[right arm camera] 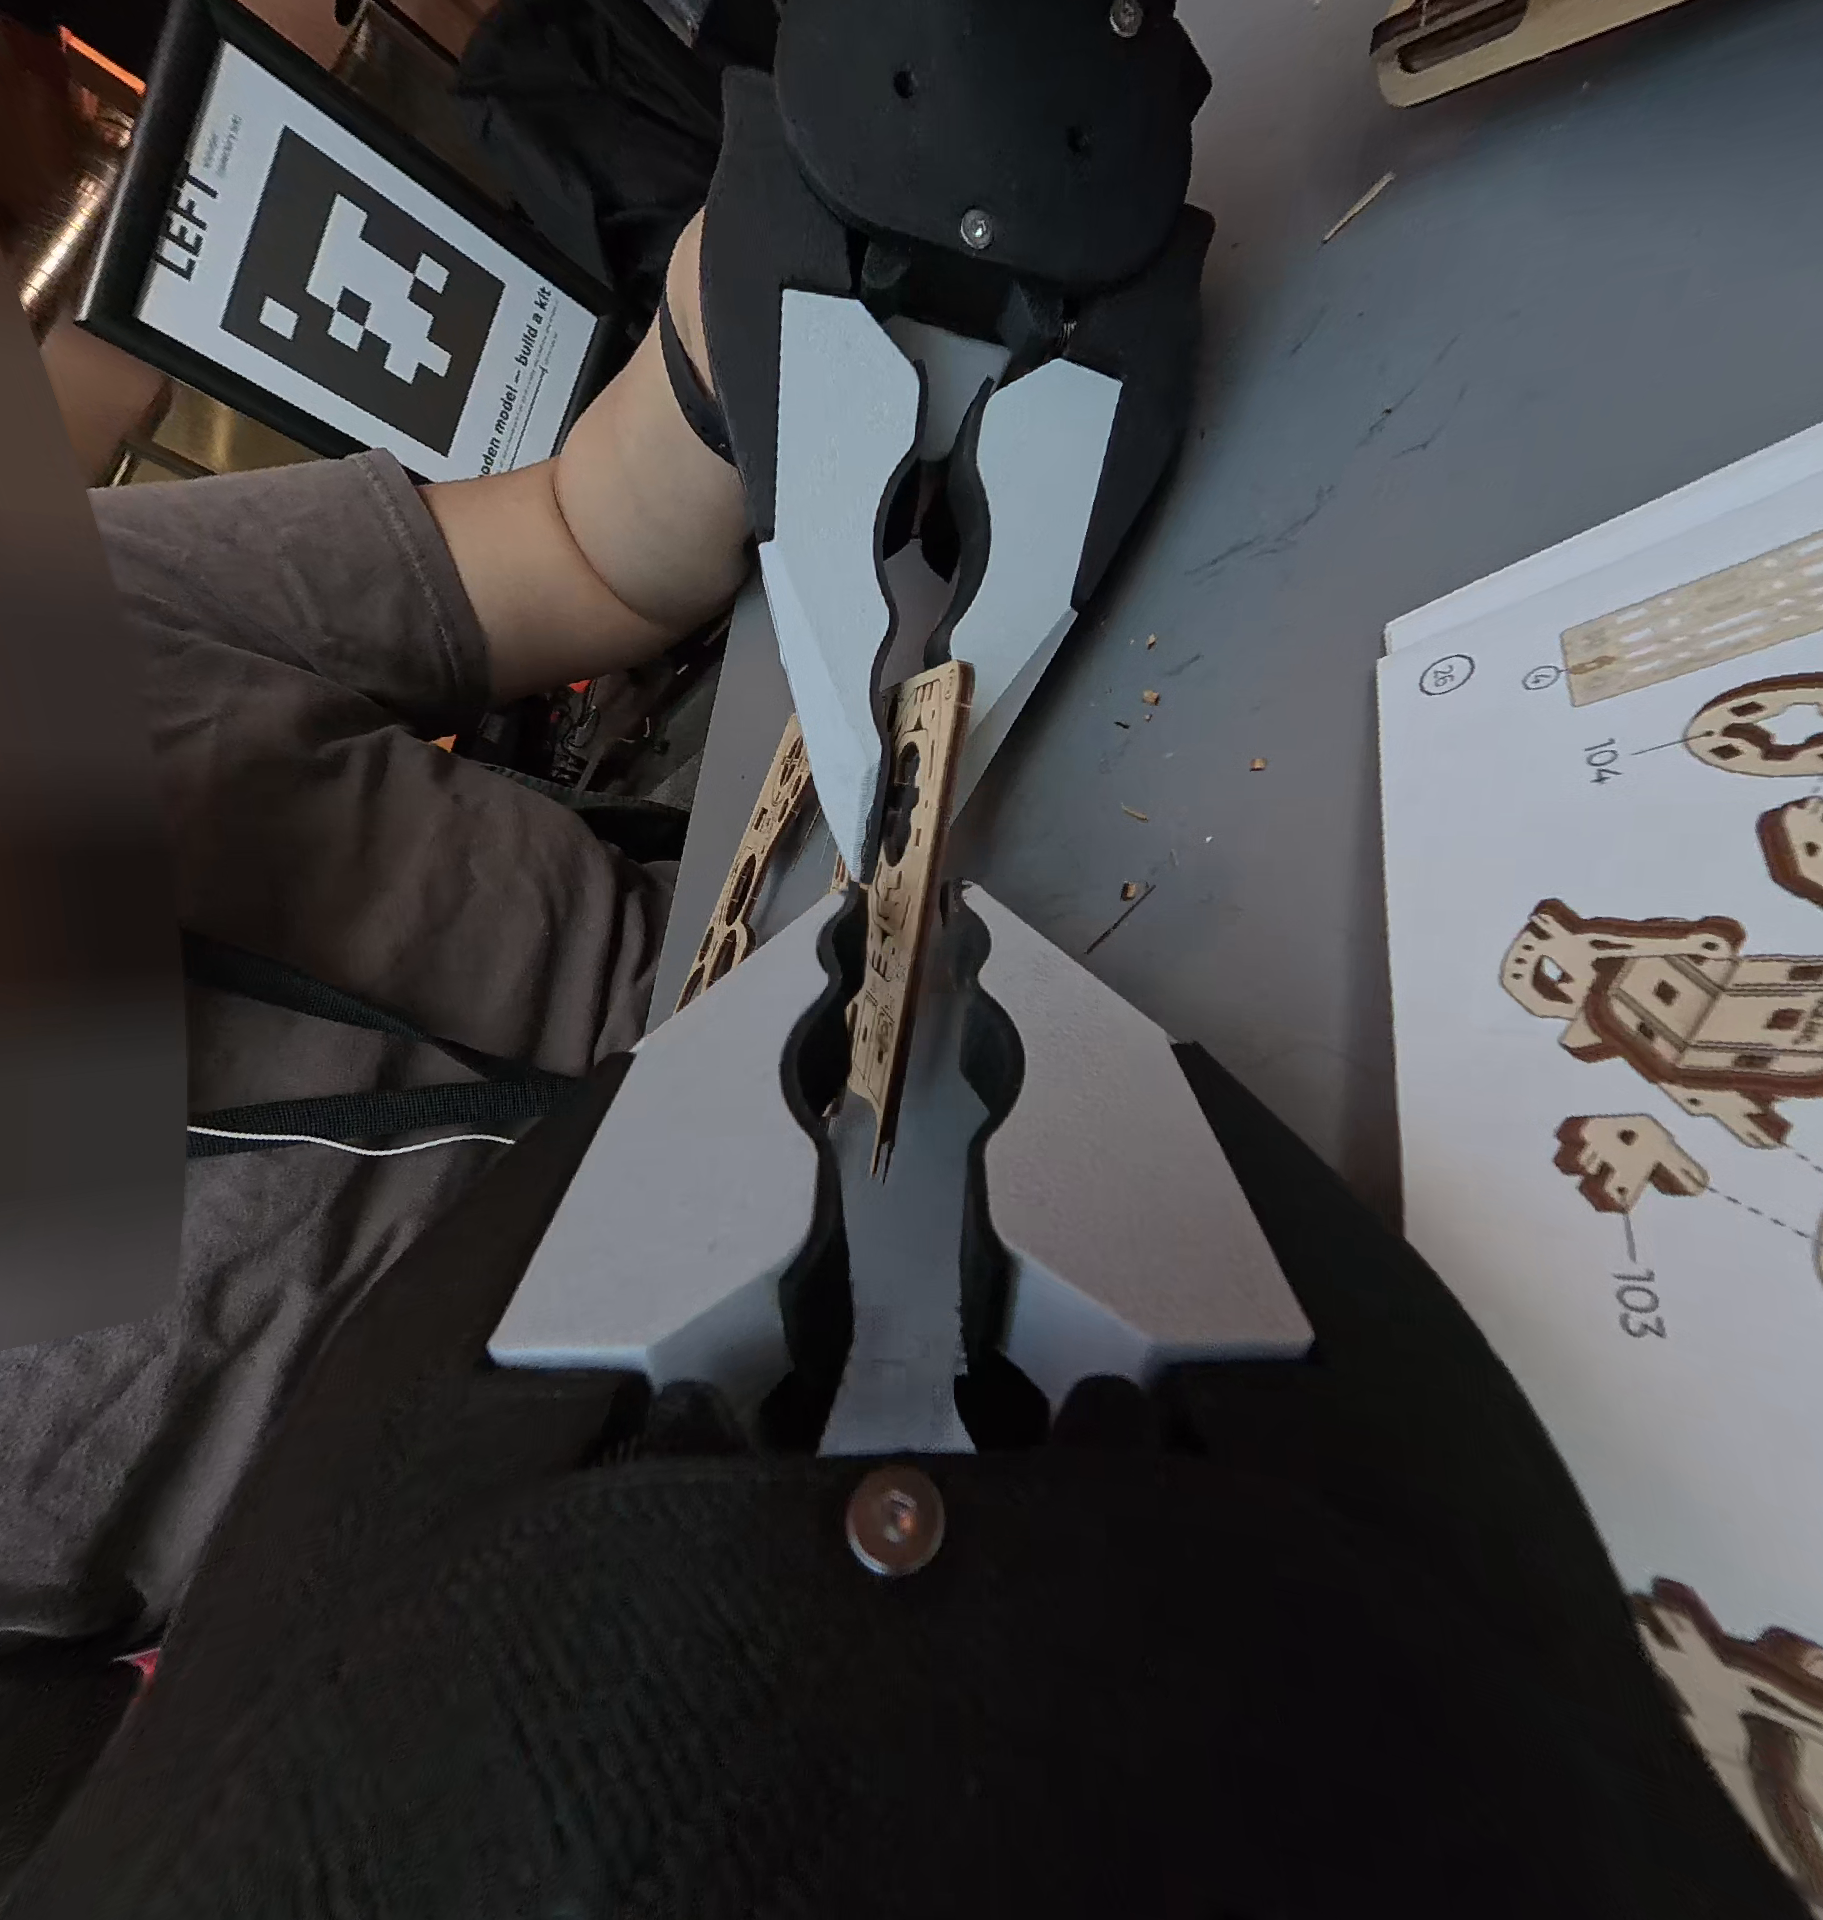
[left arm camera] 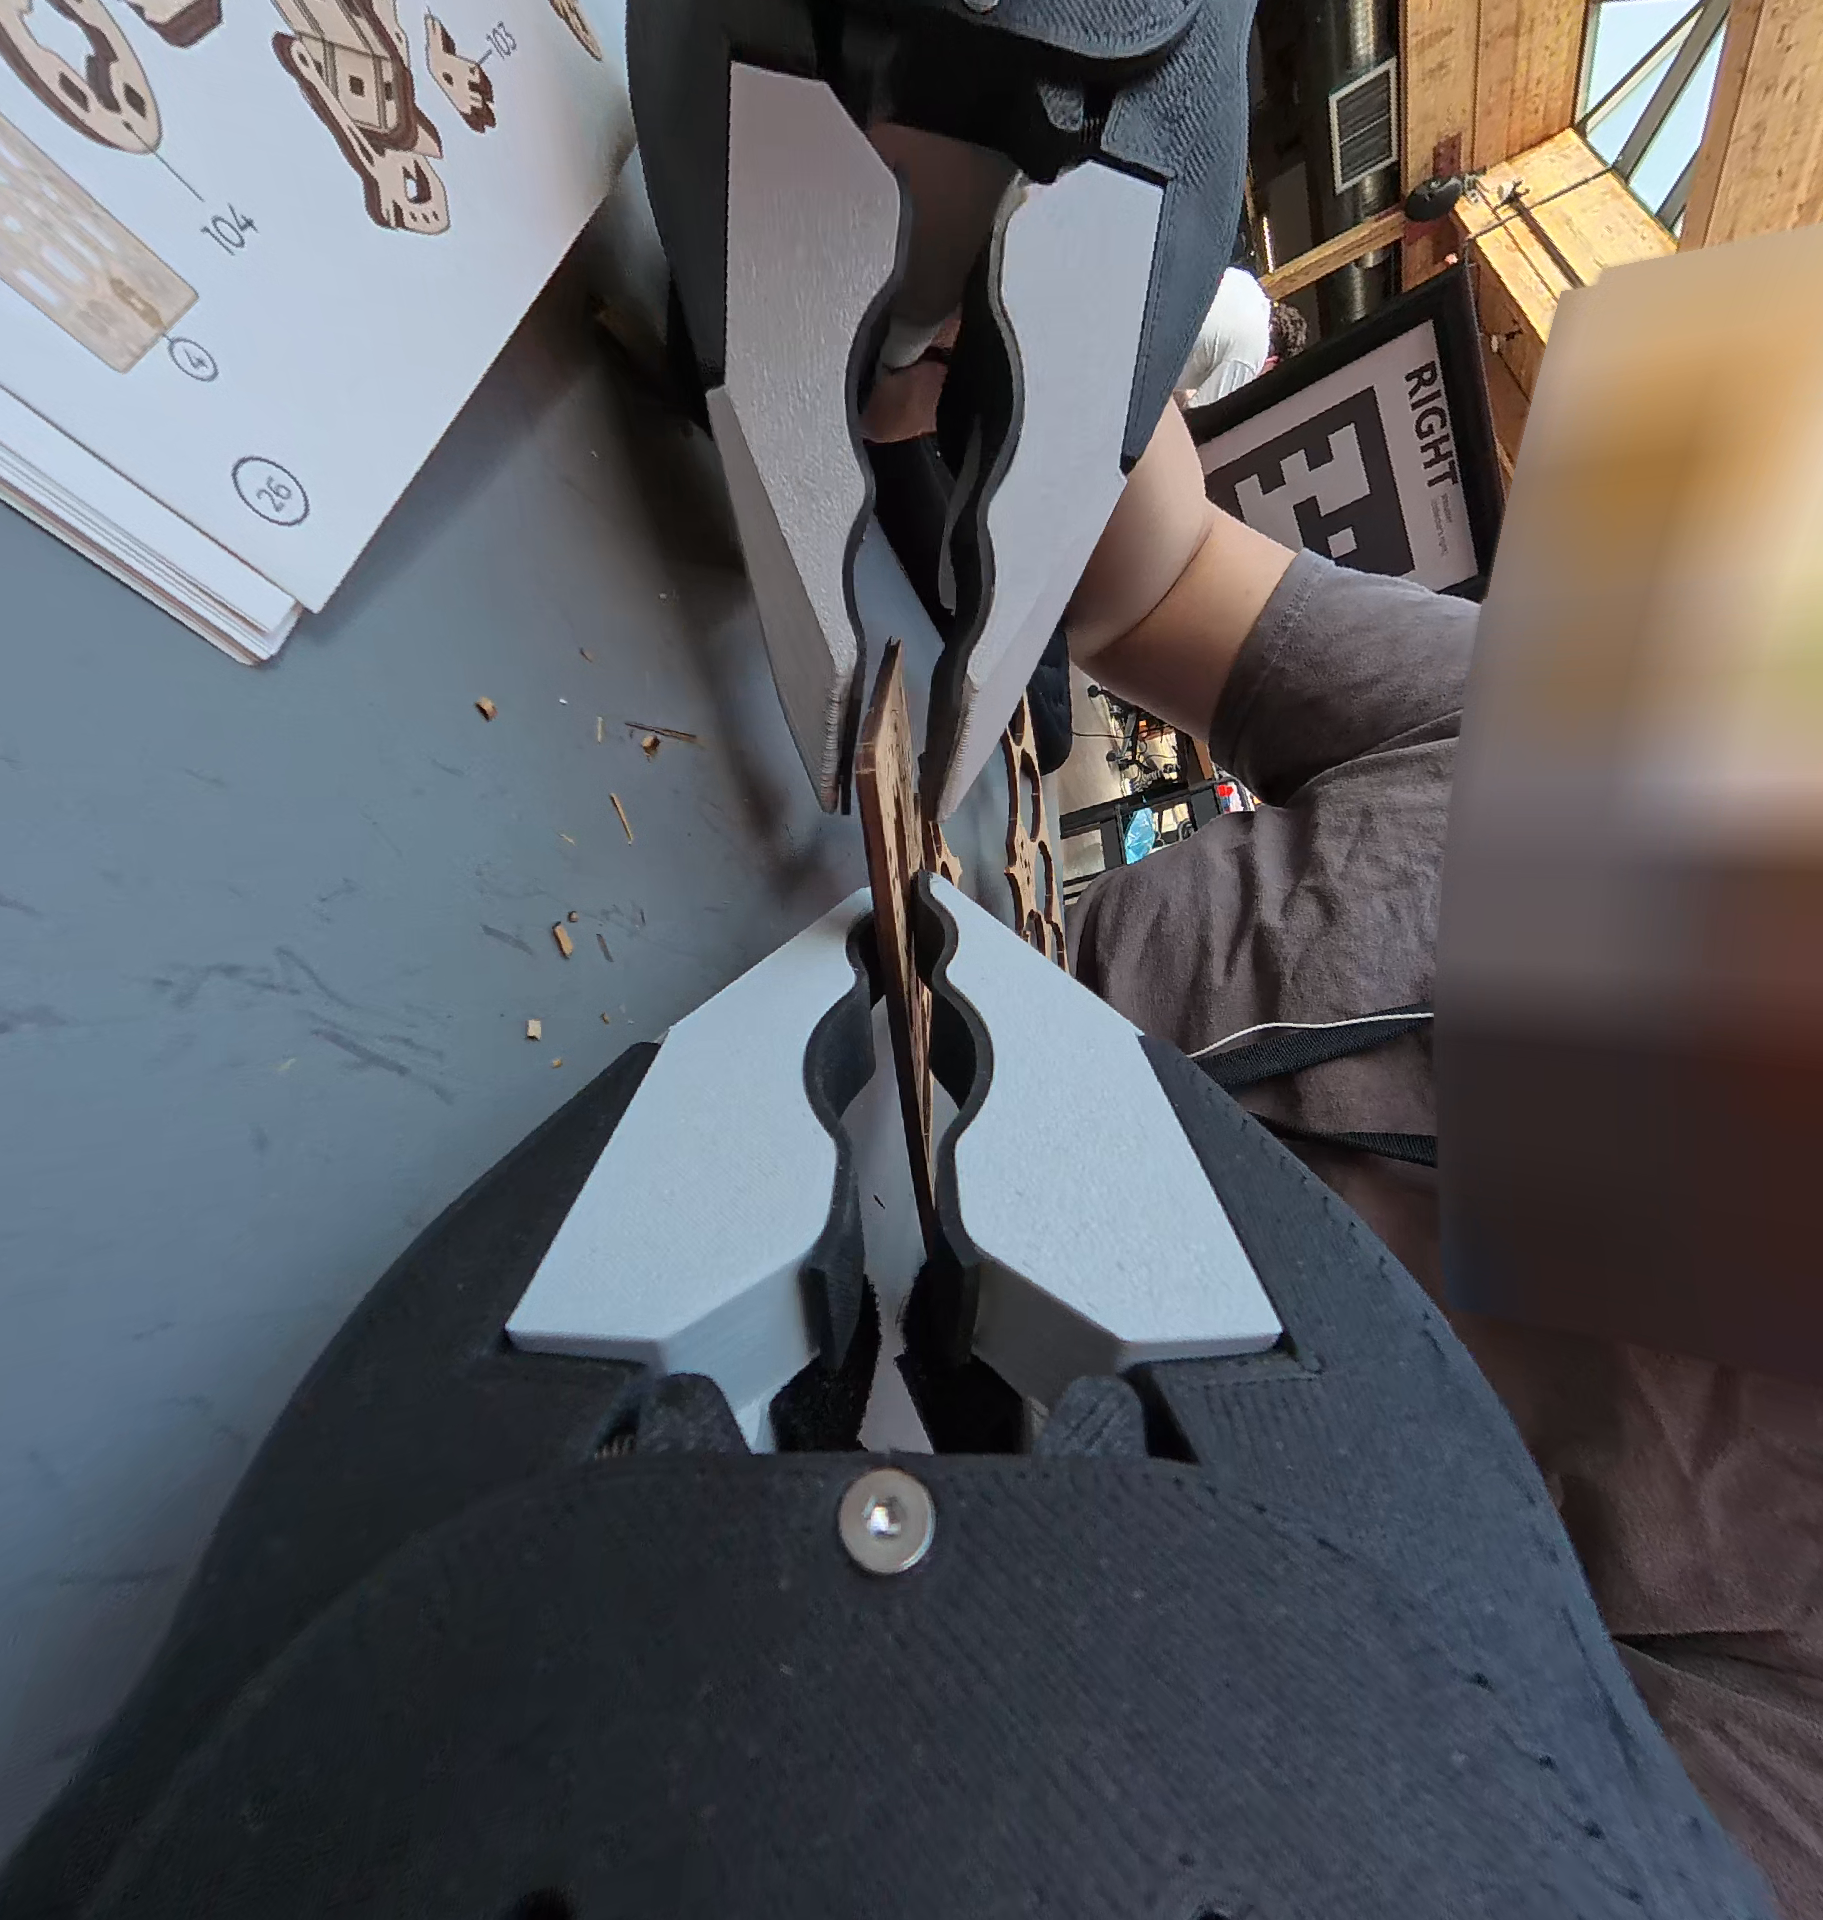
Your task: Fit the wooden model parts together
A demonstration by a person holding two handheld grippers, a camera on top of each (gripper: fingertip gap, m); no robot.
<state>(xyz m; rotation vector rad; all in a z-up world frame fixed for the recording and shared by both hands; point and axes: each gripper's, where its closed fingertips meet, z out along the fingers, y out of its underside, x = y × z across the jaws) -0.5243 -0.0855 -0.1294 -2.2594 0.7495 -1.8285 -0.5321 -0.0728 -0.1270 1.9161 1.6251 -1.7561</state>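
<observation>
Two grippers tip to tip over a scuffed grey bench, one thin wooden sheet shared between them. Left gripper clamped on the sheet's lower edge, the perforated wood seen edge-on and upright. Right gripper set around the opposite end; jaws a little apart there, contact with the wood impossible to tell. A second cut-out wooden sheet just behind, near the bench edge. Wood chips scattered nearby. Open instruction booklet lying flat beside.
</observation>
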